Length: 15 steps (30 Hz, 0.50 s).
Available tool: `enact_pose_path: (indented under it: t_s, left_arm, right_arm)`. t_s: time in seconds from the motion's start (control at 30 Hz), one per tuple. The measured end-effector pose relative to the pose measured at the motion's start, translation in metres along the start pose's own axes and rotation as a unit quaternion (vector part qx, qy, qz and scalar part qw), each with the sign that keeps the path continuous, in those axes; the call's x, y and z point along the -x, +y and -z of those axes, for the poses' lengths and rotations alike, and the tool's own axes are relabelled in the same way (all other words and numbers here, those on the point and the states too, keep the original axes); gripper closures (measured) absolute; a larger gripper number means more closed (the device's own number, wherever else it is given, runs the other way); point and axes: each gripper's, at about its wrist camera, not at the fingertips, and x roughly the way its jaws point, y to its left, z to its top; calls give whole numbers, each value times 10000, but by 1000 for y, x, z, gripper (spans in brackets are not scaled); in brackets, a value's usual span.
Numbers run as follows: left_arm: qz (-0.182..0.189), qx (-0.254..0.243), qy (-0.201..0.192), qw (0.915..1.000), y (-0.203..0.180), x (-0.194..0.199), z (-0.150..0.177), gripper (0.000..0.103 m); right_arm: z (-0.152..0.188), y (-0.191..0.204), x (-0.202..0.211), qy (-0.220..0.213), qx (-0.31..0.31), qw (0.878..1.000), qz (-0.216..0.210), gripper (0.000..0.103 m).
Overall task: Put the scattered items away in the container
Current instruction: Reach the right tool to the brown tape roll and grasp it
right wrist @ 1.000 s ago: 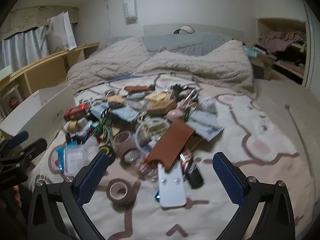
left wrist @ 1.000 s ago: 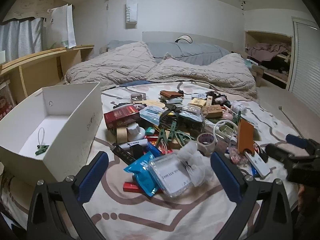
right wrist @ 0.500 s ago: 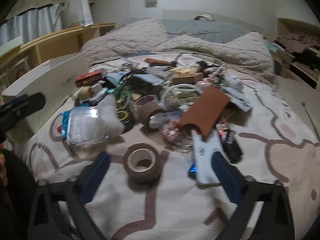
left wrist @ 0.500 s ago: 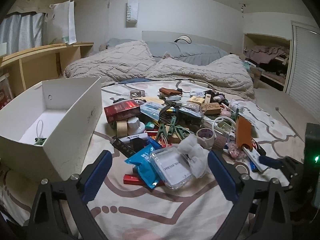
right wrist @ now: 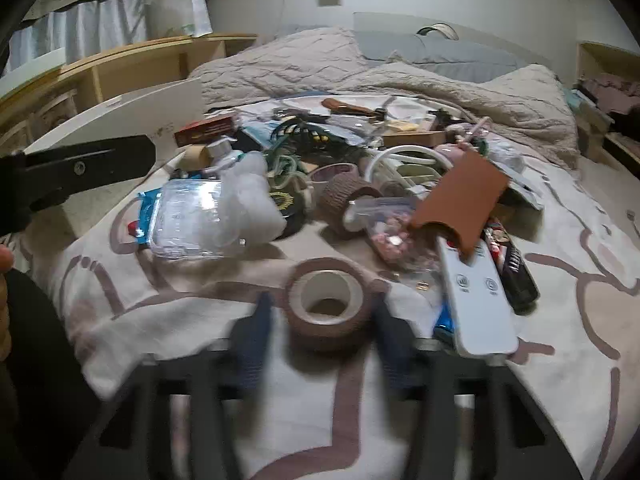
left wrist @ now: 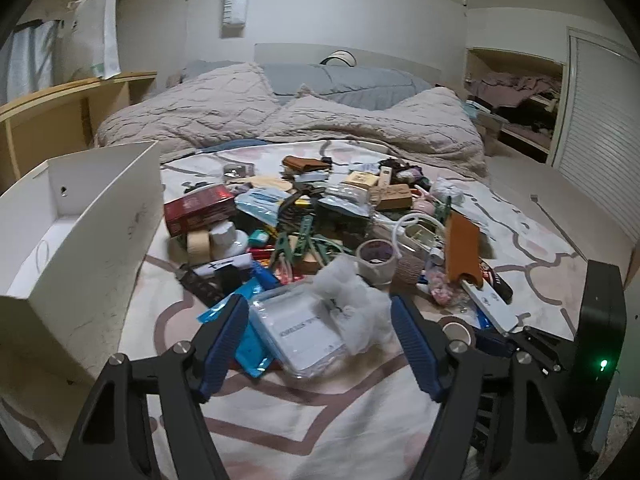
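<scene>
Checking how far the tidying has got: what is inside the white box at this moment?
In the left wrist view the white box shows a mostly bare white floor with a thin looped cord lying on it. The near wall hides the box's front floor, so anything there cannot be seen.

The left gripper (left wrist: 320, 340), its blue-padded jaws spread wide, flanks a clear plastic clamshell pack (left wrist: 298, 330) beside crumpled white plastic wrap (left wrist: 352, 296). An open white cardboard box (left wrist: 72, 232) stands left of the clutter on the patterned bedsheet (left wrist: 320, 420).
</scene>
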Motion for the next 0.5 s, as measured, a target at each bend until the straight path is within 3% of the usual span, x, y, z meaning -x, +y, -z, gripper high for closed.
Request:
enact_pose_path:
  t_s: [0.3,0.5]
  left_arm:
    - [301,187,150,9993,-11,-23,-8,30]
    - [111,206,405,9989,-22,-48,-13,30]
  right_arm:
    - [-10,-16,19,-207,-138,9997,82,60]
    - [-11,-35,31,-197,-231,9984,474,60]
